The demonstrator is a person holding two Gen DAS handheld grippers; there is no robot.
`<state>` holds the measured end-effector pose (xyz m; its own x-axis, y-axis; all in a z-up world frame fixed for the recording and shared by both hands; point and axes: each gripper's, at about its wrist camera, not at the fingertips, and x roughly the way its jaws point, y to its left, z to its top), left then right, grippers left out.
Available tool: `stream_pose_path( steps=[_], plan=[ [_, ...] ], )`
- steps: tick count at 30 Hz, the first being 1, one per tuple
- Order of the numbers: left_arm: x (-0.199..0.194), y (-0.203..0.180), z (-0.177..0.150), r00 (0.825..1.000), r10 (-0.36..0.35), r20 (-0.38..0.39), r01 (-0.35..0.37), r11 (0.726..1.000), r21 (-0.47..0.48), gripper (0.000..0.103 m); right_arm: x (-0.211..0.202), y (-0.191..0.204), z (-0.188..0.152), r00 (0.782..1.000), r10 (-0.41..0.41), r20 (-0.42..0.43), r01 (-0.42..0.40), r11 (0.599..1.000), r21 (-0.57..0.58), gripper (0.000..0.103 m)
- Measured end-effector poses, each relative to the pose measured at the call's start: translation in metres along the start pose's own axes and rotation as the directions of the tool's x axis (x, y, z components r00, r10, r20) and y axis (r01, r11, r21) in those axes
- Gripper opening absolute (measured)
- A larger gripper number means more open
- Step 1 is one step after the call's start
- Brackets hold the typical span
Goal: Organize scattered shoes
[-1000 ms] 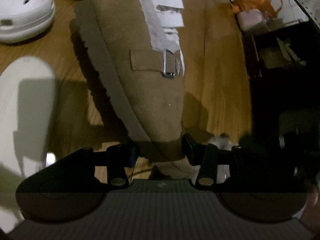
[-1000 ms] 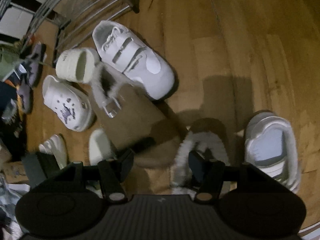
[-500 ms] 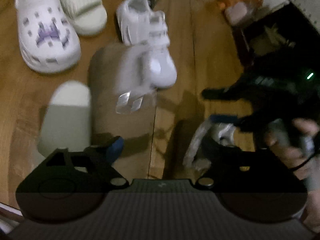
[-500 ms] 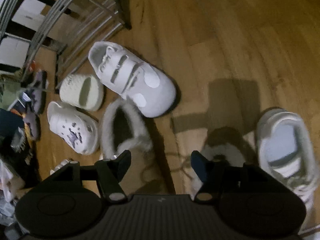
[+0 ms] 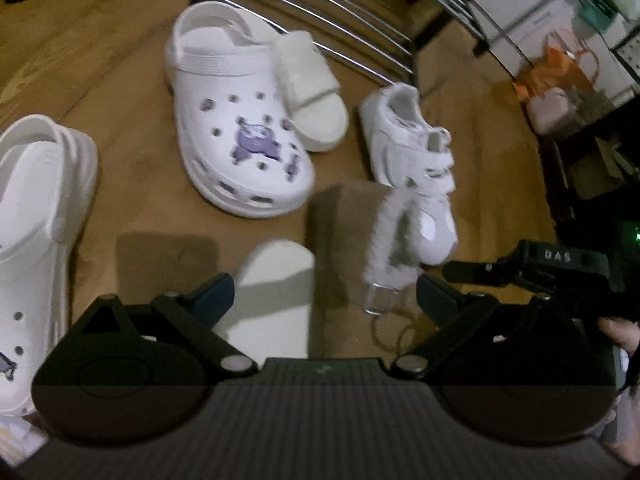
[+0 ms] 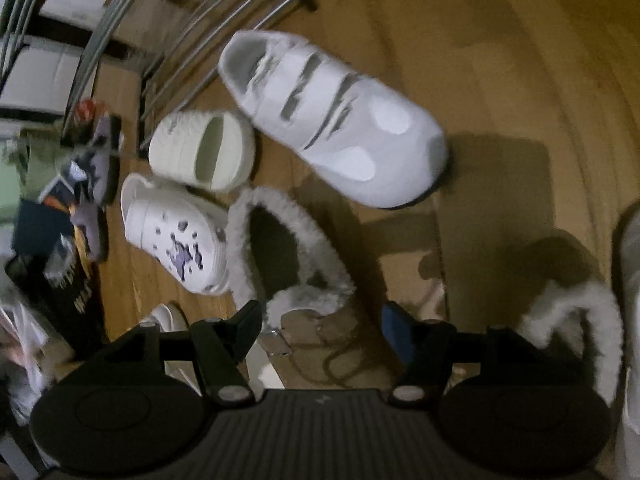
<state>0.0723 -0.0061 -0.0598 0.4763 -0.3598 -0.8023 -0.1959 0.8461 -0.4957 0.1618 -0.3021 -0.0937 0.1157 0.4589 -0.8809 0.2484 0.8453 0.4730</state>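
My left gripper hangs above the floor. Its jaws are opening wide and the pads press on nothing. Below them lie a cream slipper and a tan fur-lined clog. That tan clog also lies under my right gripper, which is open and does not touch it. A second tan fur-lined clog sits at the right. A white strap sneaker stands beside the first clog. A white clog with a purple charm lies further left.
A metal shoe rack stands behind the shoes. A second cream slipper lies by its foot. Another white clog is at the left, another white sneaker at the right edge. Bags and boxes line the side.
My left gripper let go of the tan clog, opened wide and drew back and up. The right gripper sank closer over that clog.
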Motion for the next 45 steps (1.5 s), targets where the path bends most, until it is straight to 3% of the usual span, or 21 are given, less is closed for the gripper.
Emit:
stream_pose_path(
  steps=[4, 12, 14, 15, 17, 20, 22, 23, 26, 29, 32, 35, 38, 42, 43, 45],
  plan=[
    [0.01, 0.008, 0.001, 1.0, -0.012, -0.023, 0.011, 1.0, -0.028, 0.099, 0.015, 0.015, 0.001, 0.999, -0.047, 0.003, 0.047, 0.998, -0.043, 0.067],
    [0.015, 0.018, 0.0, 1.0, 0.011, -0.016, -0.012, 0.999, -0.041, 0.099, 0.045, 0.01, -0.006, 0.989, -0.121, 0.08, 0.12, 0.993, 0.019, 0.067],
    [0.011, 0.027, 0.002, 1.0, 0.026, 0.012, -0.025, 0.996, -0.081, 0.099, 0.054, 0.005, -0.011, 0.992, -0.093, 0.088, 0.091, 0.995, 0.03, 0.044],
    [0.009, 0.031, 0.003, 0.999, 0.032, 0.023, -0.029, 0.995, -0.096, 0.099, 0.058, 0.002, -0.014, 0.993, -0.079, 0.092, 0.076, 0.996, 0.035, 0.04],
    [0.004, 0.039, 0.008, 0.998, 0.039, 0.042, -0.034, 0.993, -0.116, 0.099, 0.056, 0.003, -0.015, 0.991, -0.094, 0.094, 0.094, 0.996, -0.001, 0.024],
    [0.001, 0.047, 0.011, 0.997, 0.046, 0.054, -0.038, 0.989, -0.143, 0.099, 0.047, 0.002, -0.021, 0.987, -0.114, 0.111, 0.113, 0.993, 0.013, 0.022],
    [-0.001, 0.053, 0.013, 0.997, 0.053, 0.058, -0.043, 0.986, -0.159, 0.099, 0.035, -0.011, -0.031, 0.99, -0.081, 0.113, 0.071, 0.994, 0.087, 0.022],
    [-0.001, 0.054, 0.013, 0.997, 0.057, 0.057, -0.047, 0.986, -0.162, 0.099, 0.028, -0.018, -0.036, 0.992, -0.06, 0.115, 0.045, 0.99, 0.13, 0.013],
    [0.001, 0.055, 0.013, 0.997, 0.057, 0.051, -0.048, 0.986, -0.162, 0.099, 0.008, -0.039, -0.054, 0.994, 0.029, 0.103, -0.051, 0.976, 0.214, 0.011],
    [0.005, 0.051, 0.012, 0.998, 0.051, 0.036, -0.045, 0.988, -0.147, 0.099, -0.003, -0.048, -0.07, 0.997, -0.028, 0.077, 0.013, 0.982, 0.189, 0.008],
    [0.007, 0.043, 0.01, 0.999, 0.04, 0.029, -0.036, 0.991, -0.128, 0.099, -0.005, -0.068, -0.087, 0.997, -0.072, 0.042, 0.06, 0.969, 0.24, 0.008],
    [0.006, 0.036, 0.009, 0.999, 0.042, 0.029, -0.039, 0.994, -0.102, 0.099, -0.011, -0.088, -0.1, 0.999, -0.003, 0.033, -0.007, 0.95, 0.313, 0.007],
    [0.006, 0.032, 0.008, 0.999, 0.044, 0.023, -0.042, 0.996, -0.084, 0.099, -0.021, -0.09, -0.105, 0.999, 0.025, 0.036, -0.034, 0.958, 0.283, 0.007],
    [0.006, 0.024, 0.007, 0.999, 0.047, 0.018, -0.046, 0.997, -0.057, 0.099, -0.045, -0.074, -0.099, 0.995, -0.052, 0.091, 0.037, 0.987, 0.157, 0.007],
    [0.006, 0.022, 0.006, 0.999, 0.047, 0.015, -0.046, 0.998, -0.051, 0.099, -0.052, -0.071, -0.097, 0.991, -0.062, 0.12, 0.045, 0.989, 0.141, 0.016],
    [0.008, 0.018, 0.004, 0.999, 0.051, 0.01, -0.051, 0.998, -0.037, 0.099, -0.068, -0.065, -0.095, 0.979, -0.084, 0.187, 0.065, 0.992, 0.104, 0.044]
  ],
)
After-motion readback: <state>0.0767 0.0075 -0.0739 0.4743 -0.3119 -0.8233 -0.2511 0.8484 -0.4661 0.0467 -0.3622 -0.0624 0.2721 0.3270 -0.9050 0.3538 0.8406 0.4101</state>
